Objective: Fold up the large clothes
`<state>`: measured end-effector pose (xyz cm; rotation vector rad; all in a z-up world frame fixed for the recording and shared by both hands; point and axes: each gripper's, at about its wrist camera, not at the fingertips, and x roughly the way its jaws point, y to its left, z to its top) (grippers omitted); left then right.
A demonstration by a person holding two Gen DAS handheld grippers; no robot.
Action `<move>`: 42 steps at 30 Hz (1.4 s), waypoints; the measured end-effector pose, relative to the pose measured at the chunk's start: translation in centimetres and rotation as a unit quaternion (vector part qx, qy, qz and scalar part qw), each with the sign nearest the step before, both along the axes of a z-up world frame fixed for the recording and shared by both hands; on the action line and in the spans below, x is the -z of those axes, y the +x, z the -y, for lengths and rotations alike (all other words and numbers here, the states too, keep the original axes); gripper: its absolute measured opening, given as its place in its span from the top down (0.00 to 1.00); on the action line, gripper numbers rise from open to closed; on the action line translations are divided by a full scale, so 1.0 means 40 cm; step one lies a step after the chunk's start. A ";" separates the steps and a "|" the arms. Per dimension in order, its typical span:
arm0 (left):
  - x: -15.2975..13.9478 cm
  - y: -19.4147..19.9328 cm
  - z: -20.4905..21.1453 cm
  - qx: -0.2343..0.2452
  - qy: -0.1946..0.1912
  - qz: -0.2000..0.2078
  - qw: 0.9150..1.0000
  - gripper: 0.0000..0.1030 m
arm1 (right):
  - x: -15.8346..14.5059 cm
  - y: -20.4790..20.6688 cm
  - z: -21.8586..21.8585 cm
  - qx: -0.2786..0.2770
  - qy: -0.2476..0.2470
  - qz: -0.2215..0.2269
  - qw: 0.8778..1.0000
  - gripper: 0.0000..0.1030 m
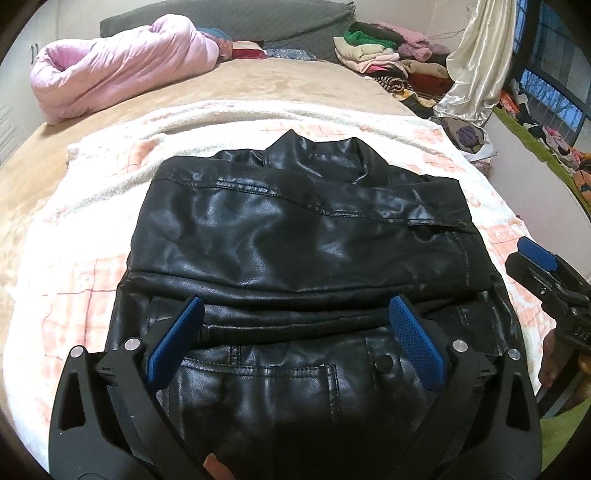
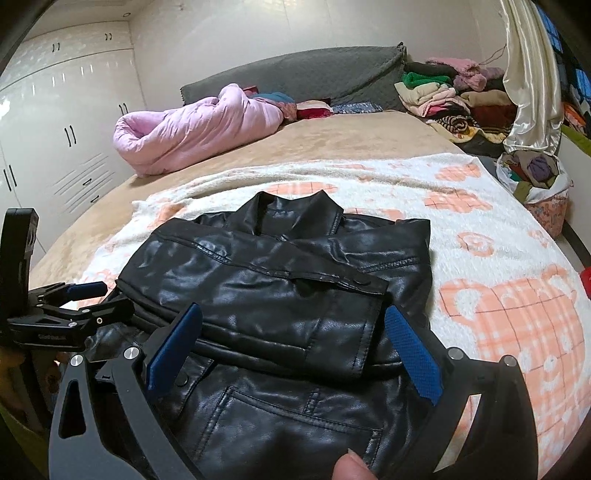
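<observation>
- Black leather jacket [image 1: 295, 236] lying on the white-and-peach patterned blanket [image 1: 92, 280] across the bed [image 1: 258, 81], collar [image 1: 317, 151] at the far end, sleeves already crossed over the body, hem end nearest both cameras.
- Left gripper [image 1: 295, 334] poised over the near part of the jacket, jaws wide apart, blue pads [image 1: 175, 343] either side of a ridge of leather, nothing pinched.
- Right gripper [image 2: 293, 349] likewise spread over the right near part, jaws apart, clamped on nothing; whether its pads touch the leather cannot be told.
- Judged as the stage before lifting the hem toward the collar for the last fold.
- Risk: glossy, stiff leather slipping from the pads if only the top layer gets pinched, leaving the lower layer behind and skewing the fold.
- Risk: the folded sleeve with its snap cuff [image 2: 358, 282] sliding off sideways once the hem rises, undoing the earlier tucks.
- Risk: uneven lift between the two sides, dragging the jacket across the fluffy blanket and bunching it.
- Risk: springy material reopening after release unless pressed flat.
- Well apart at the far end: pink quilt [image 1: 122, 62], grey headboard cushion [image 1: 236, 18], pile of folded clothes [image 1: 376, 55], cream curtain [image 1: 476, 62]; none in the path.
</observation>
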<state>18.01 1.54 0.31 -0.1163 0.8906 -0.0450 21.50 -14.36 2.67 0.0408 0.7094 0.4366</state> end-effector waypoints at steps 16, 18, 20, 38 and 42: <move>-0.038 -0.069 -0.021 0.002 -0.010 0.024 1.000 0.09 | -0.027 -0.089 -0.003 0.012 -0.001 0.019 1.000 0.04; -0.040 -0.077 -0.024 0.003 -0.010 0.026 1.000 0.09 | -0.027 -0.099 -0.005 0.013 -0.001 0.018 1.000 0.04; -0.041 -0.084 -0.028 0.004 -0.009 0.027 1.000 0.09 | -0.026 -0.111 -0.004 0.016 -0.001 0.017 1.000 0.04; -0.013 -0.162 -0.081 -0.005 0.004 0.021 1.000 0.09 | -0.004 -0.209 0.047 0.035 -0.003 -0.013 0.999 0.04; -0.002 -0.180 -0.099 -0.013 0.004 0.015 1.000 0.09 | 0.004 -0.236 0.065 0.039 -0.006 -0.021 0.999 0.04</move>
